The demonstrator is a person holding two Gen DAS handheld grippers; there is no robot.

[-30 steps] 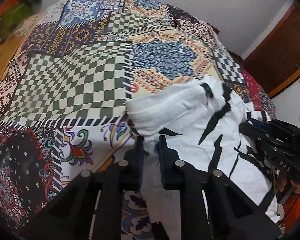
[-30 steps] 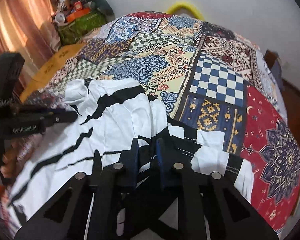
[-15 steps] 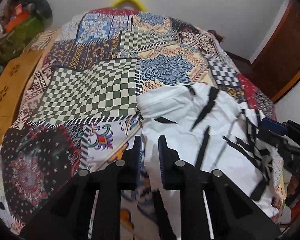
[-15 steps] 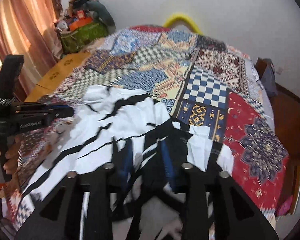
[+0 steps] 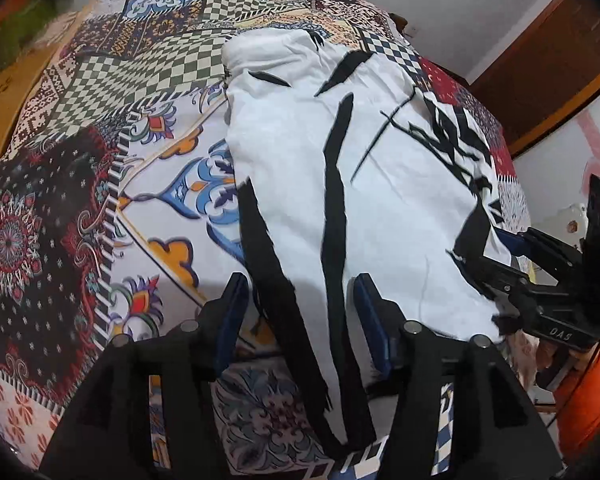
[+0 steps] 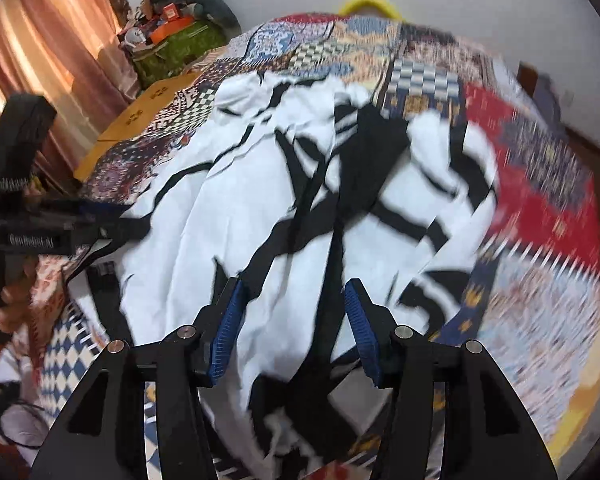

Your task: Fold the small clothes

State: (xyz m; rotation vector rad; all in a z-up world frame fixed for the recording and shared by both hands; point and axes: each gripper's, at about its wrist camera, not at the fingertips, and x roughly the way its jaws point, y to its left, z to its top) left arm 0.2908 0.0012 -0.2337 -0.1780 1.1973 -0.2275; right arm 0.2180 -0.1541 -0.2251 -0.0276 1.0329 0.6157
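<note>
Cloth lies spread on the bedspread (image 5: 80, 208): a white garment (image 5: 388, 208) with black stripes, stretched from the middle of the bed down to its near edge, where the hem hangs over between both tools. The left gripper (image 5: 298, 312) has its jaws opening, with the striped hem lying between the blue pads (image 5: 370, 320) but not pressed by them. The right gripper (image 6: 292, 320) is likewise opening, cloth passing loosely between its jaws, nothing pinched.

Risks, as I judge them from here:

- Near edge: the hem drapes past the bed's edge, so with both grips released the weight of the hanging part could drag the garment off or pull the flat part crooked.
- Wrinkles: the right side, toward the bed's right edge, looks bunched with overlapping black bands; folding over that would lock in a lumpy, uneven crease.
- Snagging: ribbed pads withdrawing through loose cloth may catch a stripe or a frayed end and lift it.
- Regrip: the right wrist view is blurred, so picking a true corner there is uncertain.
</note>
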